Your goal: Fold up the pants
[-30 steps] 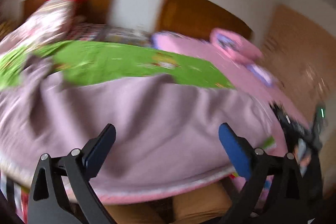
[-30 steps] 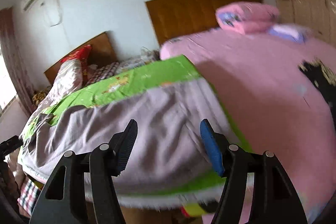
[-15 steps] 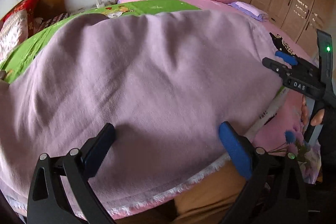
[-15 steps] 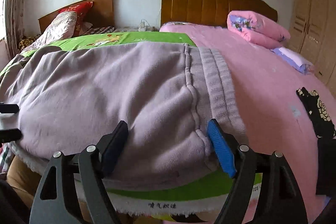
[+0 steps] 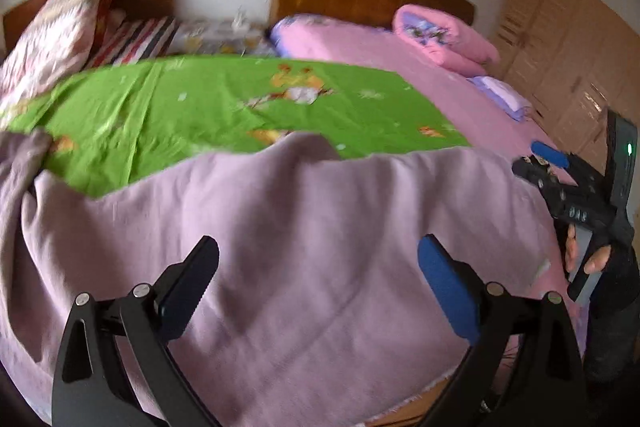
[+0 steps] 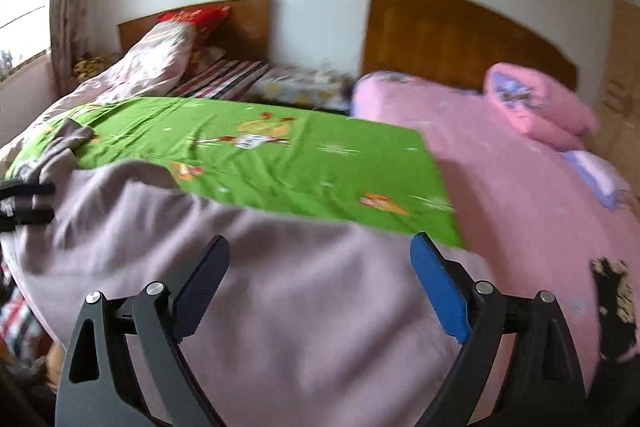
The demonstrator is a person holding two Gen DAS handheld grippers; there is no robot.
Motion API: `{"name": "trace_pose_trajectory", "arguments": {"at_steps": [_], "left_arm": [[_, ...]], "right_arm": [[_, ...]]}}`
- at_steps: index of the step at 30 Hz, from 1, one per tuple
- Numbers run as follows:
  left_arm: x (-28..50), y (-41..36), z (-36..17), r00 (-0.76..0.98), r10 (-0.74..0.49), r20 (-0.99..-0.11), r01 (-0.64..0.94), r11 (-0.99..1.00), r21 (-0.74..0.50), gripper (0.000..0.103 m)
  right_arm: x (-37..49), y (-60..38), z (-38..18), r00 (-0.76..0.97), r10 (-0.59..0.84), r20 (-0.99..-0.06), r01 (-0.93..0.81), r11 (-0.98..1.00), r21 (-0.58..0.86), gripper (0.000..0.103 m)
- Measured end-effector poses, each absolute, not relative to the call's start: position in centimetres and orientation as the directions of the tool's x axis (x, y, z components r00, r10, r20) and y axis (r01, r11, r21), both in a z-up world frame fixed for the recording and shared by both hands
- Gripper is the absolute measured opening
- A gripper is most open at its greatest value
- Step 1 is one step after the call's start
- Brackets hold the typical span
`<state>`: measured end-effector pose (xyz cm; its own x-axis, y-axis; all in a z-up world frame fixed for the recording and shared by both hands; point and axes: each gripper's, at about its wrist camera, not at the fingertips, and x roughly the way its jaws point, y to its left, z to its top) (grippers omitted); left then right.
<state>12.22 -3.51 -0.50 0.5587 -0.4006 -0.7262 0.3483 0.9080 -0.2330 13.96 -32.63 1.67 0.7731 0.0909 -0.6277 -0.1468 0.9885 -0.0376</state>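
Note:
Mauve fleece pants (image 5: 312, 227) lie spread across the near edge of the bed, on a green printed sheet (image 5: 224, 107). They also fill the lower part of the right wrist view (image 6: 280, 287). My left gripper (image 5: 318, 267) is open and empty above the pants. My right gripper (image 6: 320, 267) is open and empty above the pants too. The right gripper also shows at the right edge of the left wrist view (image 5: 548, 155), over the pants' right end. A loose pant end (image 6: 68, 139) trails off at the far left.
A pink bedspread (image 6: 520, 195) covers the bed to the right, with a rolled pink quilt (image 6: 540, 107) by the wooden headboard (image 6: 460, 31). A second bed with pillows (image 6: 160, 55) stands at the back left. A wardrobe (image 5: 572, 67) is at the right.
Both grippers have lifted and pulled back from the pants, so the green sheet shows again. The views are blurred by motion. Both stay open.

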Motion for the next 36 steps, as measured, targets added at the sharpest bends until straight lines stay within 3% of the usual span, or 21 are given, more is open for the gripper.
{"name": "trace_pose_trajectory", "arguments": {"at_steps": [4, 8, 13, 18, 21, 22, 23, 27, 31, 34, 36], "left_arm": [[14.9, -4.4, 0.8, 0.585, -0.357, -0.729, 0.348, 0.922, -0.173, 0.1], [20.7, -2.5, 1.5, 0.568, -0.328, -0.755, 0.293, 0.938, -0.187, 0.1], [26.9, 1.6, -1.6, 0.475, -0.363, -0.801, 0.191, 0.932, -0.309, 0.098], [29.6, 3.0, -4.9, 0.339, -0.471, -0.814, 0.149, 0.881, -0.448, 0.087], [29.4, 1.7, -6.0, 0.284, -0.457, -0.843, 0.202, 0.888, -0.413, 0.082], [29.4, 1.3, -6.1, 0.263, -0.461, -0.847, 0.222, 0.884, -0.412, 0.074], [29.1, 1.1, -6.1, 0.25, -0.466, -0.849, 0.239, 0.879, -0.412, 0.049], [26.8, -0.5, -5.8, 0.191, -0.468, -0.863, 0.354, 0.853, -0.384, 0.021], [21.9, 0.6, -1.3, 0.409, -0.476, -0.778, 0.404, 0.859, -0.313, 0.015], [14.8, 1.5, 2.5, 0.622, -0.457, -0.636, 0.436, 0.877, -0.203, 0.015], [10.7, 1.9, 3.3, 0.714, -0.424, -0.557, 0.424, 0.895, -0.137, 0.015]], "right_arm": [[19.7, -29.4, 0.3, 0.7, 0.138, -0.7, -0.2, 0.98, -0.007, 0.088], [23.7, -28.9, -1.8, 0.595, 0.222, -0.773, -0.263, 0.962, 0.074, 0.088], [26.7, -29.9, -4.3, 0.44, 0.369, -0.819, -0.361, 0.907, 0.215, 0.081], [27.7, -28.1, -5.1, 0.318, 0.48, -0.818, -0.487, 0.823, 0.293, 0.081], [27.0, -27.1, -6.2, 0.289, 0.47, -0.834, -0.525, 0.806, 0.272, 0.065], [26.5, -27.0, -6.3, 0.297, 0.48, -0.826, -0.533, 0.801, 0.273, 0.057], [26.1, -27.0, -6.3, 0.311, 0.49, -0.814, -0.542, 0.795, 0.272, 0.053], [22.5, -26.5, -5.3, 0.413, 0.466, -0.782, -0.578, 0.798, 0.171, 0.026], [18.6, -26.3, -3.6, 0.579, 0.388, -0.717, -0.544, 0.839, 0.014, 0.008], [14.4, -26.9, -1.8, 0.728, 0.333, -0.599, -0.467, 0.881, -0.078, 0.008], [12.5, -27.7, -1.3, 0.743, 0.359, -0.566, -0.464, 0.885, -0.048, 0.008]]}}
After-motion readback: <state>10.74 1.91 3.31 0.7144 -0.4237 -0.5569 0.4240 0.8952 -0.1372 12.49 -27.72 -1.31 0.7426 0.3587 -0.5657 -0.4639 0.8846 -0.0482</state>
